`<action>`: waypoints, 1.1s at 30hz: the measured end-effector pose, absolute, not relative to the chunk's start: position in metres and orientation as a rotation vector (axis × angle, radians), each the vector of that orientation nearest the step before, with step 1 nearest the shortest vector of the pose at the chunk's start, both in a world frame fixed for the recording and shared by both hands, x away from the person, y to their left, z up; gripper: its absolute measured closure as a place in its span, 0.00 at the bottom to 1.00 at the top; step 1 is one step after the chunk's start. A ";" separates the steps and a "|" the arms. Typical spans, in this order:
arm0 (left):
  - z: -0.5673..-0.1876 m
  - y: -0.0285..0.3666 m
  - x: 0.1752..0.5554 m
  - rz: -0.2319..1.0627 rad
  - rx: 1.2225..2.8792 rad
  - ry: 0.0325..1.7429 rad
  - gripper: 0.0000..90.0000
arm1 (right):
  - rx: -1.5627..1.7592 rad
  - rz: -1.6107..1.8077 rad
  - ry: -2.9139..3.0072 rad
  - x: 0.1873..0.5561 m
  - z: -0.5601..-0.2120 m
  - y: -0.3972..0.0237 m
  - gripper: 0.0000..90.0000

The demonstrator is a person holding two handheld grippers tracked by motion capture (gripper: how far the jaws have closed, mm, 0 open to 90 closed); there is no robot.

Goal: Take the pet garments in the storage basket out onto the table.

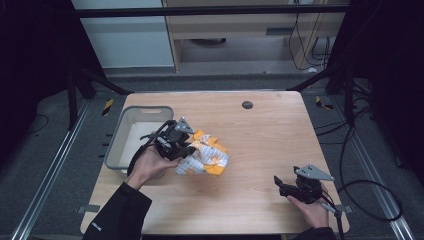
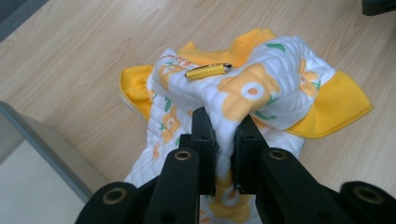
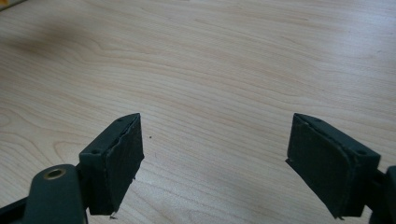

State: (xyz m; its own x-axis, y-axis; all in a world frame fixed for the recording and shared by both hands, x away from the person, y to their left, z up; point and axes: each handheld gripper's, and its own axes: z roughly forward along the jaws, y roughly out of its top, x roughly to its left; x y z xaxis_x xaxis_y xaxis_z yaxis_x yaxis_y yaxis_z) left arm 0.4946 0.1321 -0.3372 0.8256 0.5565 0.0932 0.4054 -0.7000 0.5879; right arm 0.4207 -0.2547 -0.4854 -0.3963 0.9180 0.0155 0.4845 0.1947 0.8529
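Grey floor [image 1: 45, 145], pale wooden cabinet [image 1: 240, 30] behind, black frame bars [image 1: 210, 11], trailing cables [image 1: 370, 195], dim edges

Garment [image 2: 261, 88] lower part hidden behind left tool [image 2: 223, 135]; bin [image 2: 42, 144] cut off by frame edge.

Desk [image 1: 260, 150]: one in my frame, light wood.
Grippers: I count two, left gripper [image 1: 186, 148] and right gripper [image 1: 281, 184].
Grey bin [image 1: 116, 140]: one.
Quilted cloth [image 1: 207, 157]: one, orange and white.
Yellow ribbed pin [image 2: 208, 71]: one.
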 end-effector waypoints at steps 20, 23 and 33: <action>-0.372 0.092 0.488 0.273 2.471 0.638 0.91 | 1.318 1.103 1.957 0.421 -0.486 -0.256 0.20; -0.376 0.086 0.487 0.262 2.475 0.627 0.91 | 1.320 1.101 1.953 0.421 -0.486 -0.257 0.20; -0.393 0.070 0.483 0.241 2.486 0.596 0.91 | 1.340 1.097 1.946 0.421 -0.485 -0.257 0.20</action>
State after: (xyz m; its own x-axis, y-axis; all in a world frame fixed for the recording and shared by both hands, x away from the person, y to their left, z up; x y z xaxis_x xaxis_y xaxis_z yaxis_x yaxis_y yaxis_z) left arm 0.4826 0.0703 -0.3926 0.8848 0.4641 0.0415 0.3621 -0.7409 0.5656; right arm 0.4208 -0.2570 -0.4854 -0.3677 0.9297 0.0206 0.4993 0.1787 0.8478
